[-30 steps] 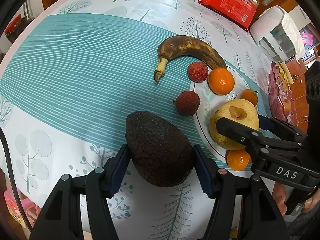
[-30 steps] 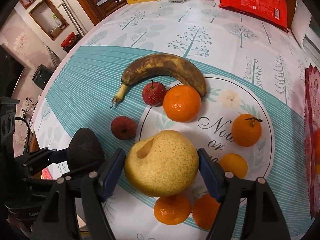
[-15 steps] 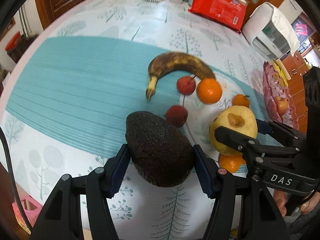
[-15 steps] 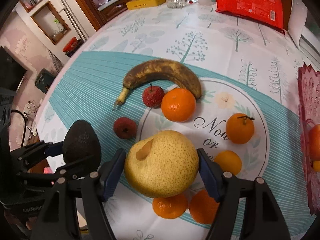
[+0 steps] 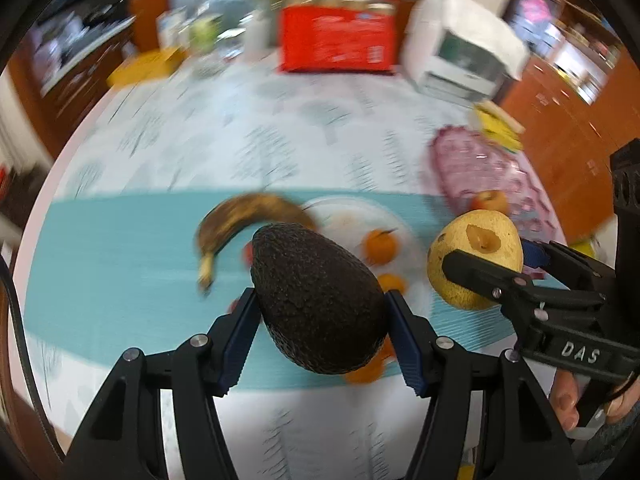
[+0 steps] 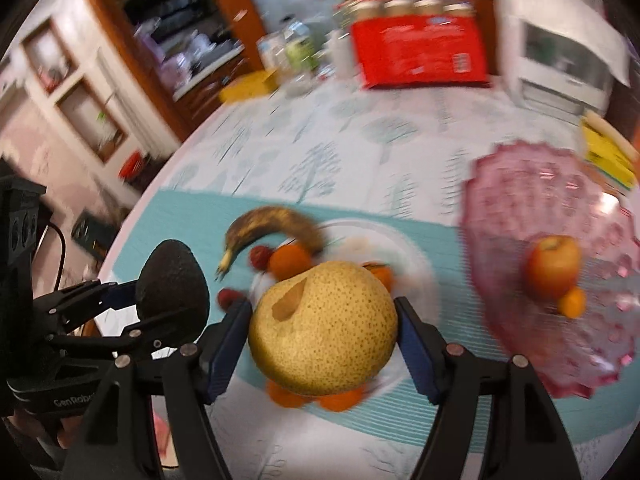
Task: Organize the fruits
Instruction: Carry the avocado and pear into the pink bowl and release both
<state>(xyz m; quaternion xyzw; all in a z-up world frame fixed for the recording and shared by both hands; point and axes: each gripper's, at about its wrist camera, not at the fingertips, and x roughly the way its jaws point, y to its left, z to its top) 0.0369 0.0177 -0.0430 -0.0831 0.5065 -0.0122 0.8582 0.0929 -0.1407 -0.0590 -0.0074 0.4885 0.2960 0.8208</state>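
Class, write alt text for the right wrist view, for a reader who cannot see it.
The right tongs grip a speckled yellow pear above a blurred table. To the left, the left tongs hold a dark avocado; to the right, a pink glass bowl holds an apple.

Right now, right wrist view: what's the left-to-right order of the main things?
Avocado in the left gripper → banana → pear in the right gripper → apple in the pink bowl.
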